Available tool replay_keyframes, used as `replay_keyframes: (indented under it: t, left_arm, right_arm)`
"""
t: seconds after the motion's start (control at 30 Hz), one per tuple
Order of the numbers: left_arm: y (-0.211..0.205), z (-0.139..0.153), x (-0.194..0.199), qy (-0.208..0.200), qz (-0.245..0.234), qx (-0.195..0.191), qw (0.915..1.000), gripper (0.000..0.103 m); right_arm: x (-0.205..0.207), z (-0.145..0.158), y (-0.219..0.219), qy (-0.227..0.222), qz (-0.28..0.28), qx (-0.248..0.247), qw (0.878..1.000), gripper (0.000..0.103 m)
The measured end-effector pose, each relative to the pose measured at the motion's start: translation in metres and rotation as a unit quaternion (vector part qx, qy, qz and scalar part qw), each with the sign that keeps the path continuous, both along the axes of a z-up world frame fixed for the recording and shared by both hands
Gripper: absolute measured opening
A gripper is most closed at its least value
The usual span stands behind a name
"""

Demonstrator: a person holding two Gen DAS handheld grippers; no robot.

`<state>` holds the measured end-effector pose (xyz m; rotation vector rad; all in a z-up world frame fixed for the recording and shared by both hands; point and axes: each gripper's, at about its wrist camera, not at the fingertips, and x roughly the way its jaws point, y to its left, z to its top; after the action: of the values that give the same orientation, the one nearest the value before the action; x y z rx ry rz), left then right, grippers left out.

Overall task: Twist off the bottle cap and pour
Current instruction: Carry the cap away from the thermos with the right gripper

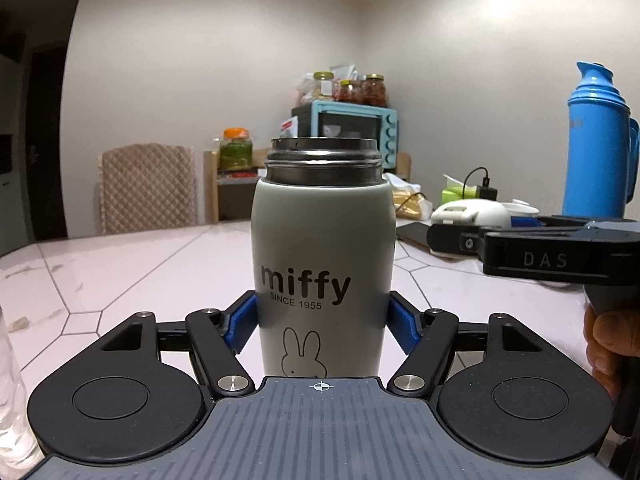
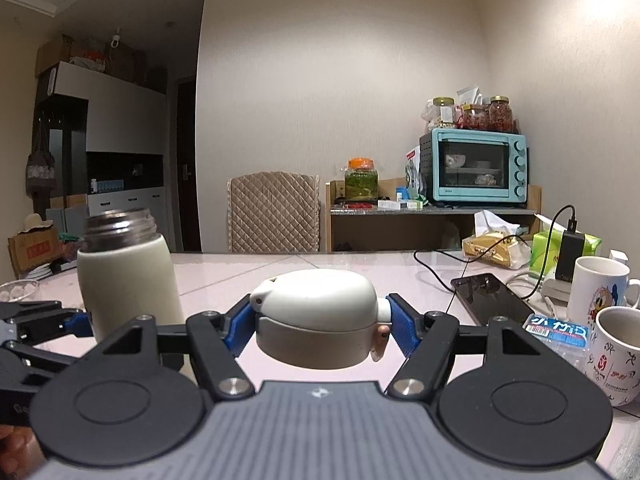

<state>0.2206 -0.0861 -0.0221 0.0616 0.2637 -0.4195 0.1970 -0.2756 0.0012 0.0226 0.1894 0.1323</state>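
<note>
1. Left gripper (image 1: 322,322): blue fingers (image 1: 239,326) clenched on the body of the bottle (image 1: 322,248), pads pressed on both sides. Bottle upright on the surface (image 1: 120,272), cap off, bare steel threaded neck (image 1: 322,160) showing.
2. Left wrist view alone shows the "miffy SINCE 1955" print and rabbit outline, a clear glass (image 1: 10,392) at the far left edge, a blue thermos jug (image 1: 598,144) at far right, and the right gripper's black body marked "DAS" (image 1: 556,258) with part of a hand (image 1: 608,340) below it.
3. Right gripper (image 2: 318,326): fingers (image 2: 402,328) grasping the cap (image 2: 316,316), white dome top over a grey ring, held clear above the surface, right of the bottle (image 2: 128,276).
4. Right wrist view alone shows the bottle's plain back side, the left gripper's fingertip (image 2: 76,326) on it, a phone (image 2: 490,298) with a cable, two printed mugs (image 2: 600,288) (image 2: 618,356) at right, and a small blue packet (image 2: 558,330).
5. Surface: pale glossy top with thin hexagon lines; clutter along the right.
6. Room: cream walls, quilted chair back (image 2: 274,212), wooden shelf (image 2: 432,212) with a teal toaster oven (image 2: 476,166) and jars (image 2: 500,114) on top, green-filled jar (image 2: 362,178), dark doorway and cabinets at far left.
</note>
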Motion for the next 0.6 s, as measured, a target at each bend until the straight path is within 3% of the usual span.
replay_keyframes:
  t: [0.6]
  left_arm:
    - [-0.003, -0.001, -0.007, 0.006, 0.008, 0.01, 0.9999, 0.073]
  right_arm:
    - [0.019, -0.018, -0.001, 0.06, 0.006, -0.017, 0.998, 0.071]
